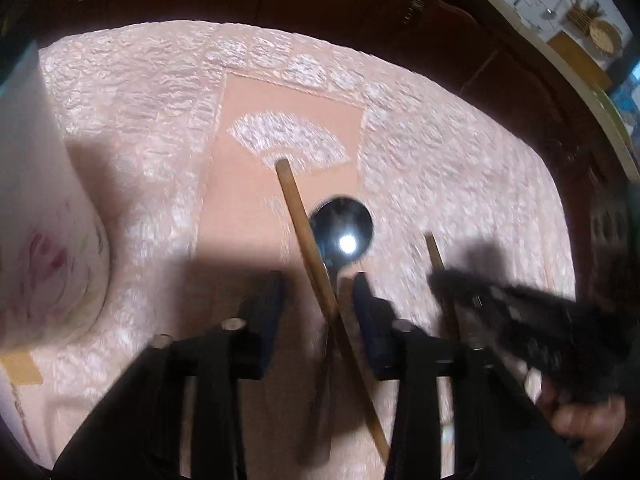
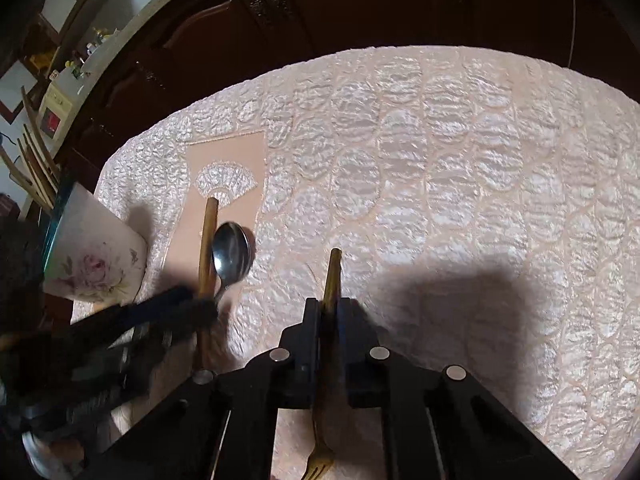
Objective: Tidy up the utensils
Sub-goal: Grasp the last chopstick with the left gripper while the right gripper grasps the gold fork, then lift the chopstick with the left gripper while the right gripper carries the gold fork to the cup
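We have the right gripper point(image 2: 329, 312) closed tight on the handle of a fork point(image 2: 332, 276), pads pressing either side of the thin brass-coloured shaft, its handle end pointing to twelve o'clock and the tines hanging down at six, below the fingers. The left gripper point(image 1: 318, 280) stands narrow but not closed: a wooden-handled utensil point(image 1: 298, 216) and a spoon point(image 1: 342, 228) run between its fingers, and blur keeps us from saying whether either pad touches them. Both lie on the pink quilted cloth point(image 2: 440, 160), on its smooth panel, with the spoon's bowl toward one o'clock of the wooden handle's tip. A flowered cup point(image 2: 96, 264) stands on the cloth at nine o'clock of the spoon in the right wrist view, probably the holder. We judge all three pieces light and rigid; nothing here will bend or break. The polished spoon is likely slippery, and its thin neck sits low against soft fabric, so we would take it mid-handle, across the flat. The wooden handle should offer more friction. The two cross each other, so a single squeeze may catch both and let one slide out.
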`<state>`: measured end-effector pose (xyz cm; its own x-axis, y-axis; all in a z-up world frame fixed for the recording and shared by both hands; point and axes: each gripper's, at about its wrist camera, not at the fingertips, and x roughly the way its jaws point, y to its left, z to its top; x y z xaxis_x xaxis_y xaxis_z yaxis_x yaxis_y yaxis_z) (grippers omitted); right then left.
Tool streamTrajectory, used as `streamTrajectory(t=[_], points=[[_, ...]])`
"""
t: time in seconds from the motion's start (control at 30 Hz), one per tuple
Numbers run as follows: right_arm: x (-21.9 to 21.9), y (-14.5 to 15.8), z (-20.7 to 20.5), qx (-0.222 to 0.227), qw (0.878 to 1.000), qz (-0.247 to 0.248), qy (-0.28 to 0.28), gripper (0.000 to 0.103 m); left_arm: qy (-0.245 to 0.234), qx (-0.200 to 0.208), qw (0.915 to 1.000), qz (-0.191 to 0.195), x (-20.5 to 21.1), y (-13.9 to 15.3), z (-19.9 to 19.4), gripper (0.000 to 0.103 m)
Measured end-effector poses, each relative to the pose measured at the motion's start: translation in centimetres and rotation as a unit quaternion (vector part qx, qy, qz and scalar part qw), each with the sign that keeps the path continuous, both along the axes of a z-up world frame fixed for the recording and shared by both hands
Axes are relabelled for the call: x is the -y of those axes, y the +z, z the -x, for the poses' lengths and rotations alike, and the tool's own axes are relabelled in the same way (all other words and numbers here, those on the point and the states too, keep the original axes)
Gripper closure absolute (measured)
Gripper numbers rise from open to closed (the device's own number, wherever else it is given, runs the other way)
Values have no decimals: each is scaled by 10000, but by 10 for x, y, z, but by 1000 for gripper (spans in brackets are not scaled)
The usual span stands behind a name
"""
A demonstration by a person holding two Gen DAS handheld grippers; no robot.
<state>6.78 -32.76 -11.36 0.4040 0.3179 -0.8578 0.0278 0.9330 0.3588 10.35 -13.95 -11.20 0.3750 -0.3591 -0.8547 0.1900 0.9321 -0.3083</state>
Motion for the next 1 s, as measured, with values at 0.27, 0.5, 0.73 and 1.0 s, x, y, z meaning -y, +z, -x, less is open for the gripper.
streamTrajectory(t=[0.27,0.5,0.73,1.0], points=[[11,0,28,-89,9981,-610,-26,96,-141,-244,9994,179,-10,-1,-2,98],[1,-1,61,-315,9968,-706,224,96,-723,-427,9964,-133,-36,7,50,98],[-14,5,61,-320,9985,-121,426,79,-794,-399,9954,-352,-40,8,60,88],[-23,1,45,-186,9991,22,382,97,-717,-126,9950,-681,-25,4,33,77]])
